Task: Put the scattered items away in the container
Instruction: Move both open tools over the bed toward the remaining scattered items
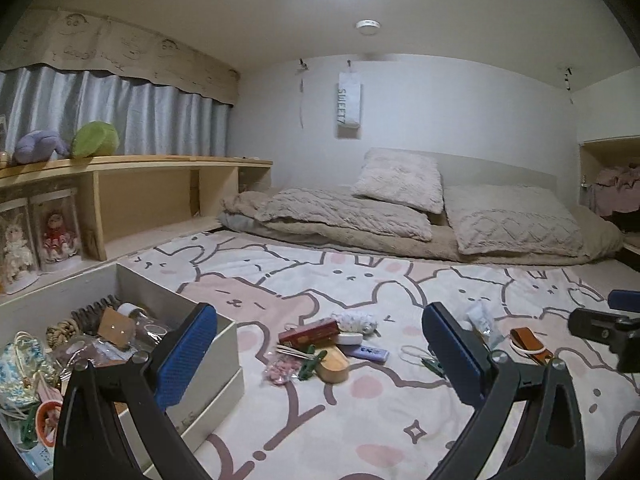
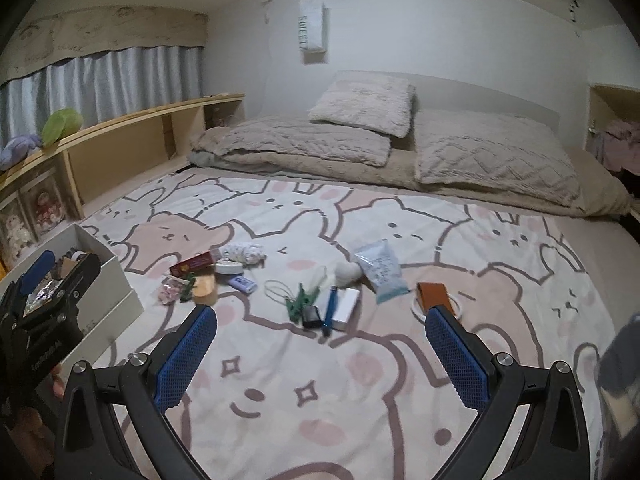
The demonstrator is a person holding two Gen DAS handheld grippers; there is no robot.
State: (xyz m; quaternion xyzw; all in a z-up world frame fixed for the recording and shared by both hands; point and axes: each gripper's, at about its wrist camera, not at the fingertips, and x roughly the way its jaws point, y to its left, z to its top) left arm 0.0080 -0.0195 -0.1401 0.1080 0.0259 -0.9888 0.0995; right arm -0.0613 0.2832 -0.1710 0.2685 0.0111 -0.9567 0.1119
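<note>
Bunny-printed bedding covered the bed (image 2: pixel 360 400), with folded quilts and pillows along its far edge and a wooden shelf down the left side. At the bed's left edge sat the container (image 1: pixel 216 364), a white box already partly filled with cords and packets. My left gripper (image 1: pixel 320 356) hovered beside its right wall, fingers (image 1: pixel 186 356) spread wide and holding nothing. Just right of the box lay one cluster: a red box (image 2: pixel 191 267), a wooden block (image 2: pixel 205 290), pink sweets and a purple case. Toward mid-bed were green clips (image 2: pixel 299 301), a blue pen (image 2: pixel 330 309), a white box and a clear pouch (image 2: pixel 380 270); furthest right, a tan leather strap (image 2: pixel 434 295). My right gripper (image 2: pixel 320 356) hung over bare bedding, equally wide and empty.

I judged the near cluster the best pick: descend straight, grip the block across its narrow sides, lift clear of the box wall before crossing. Bare bedding toward the near edge gave ample swing room; the two grippers sat close enough that I would move one at a time.
</note>
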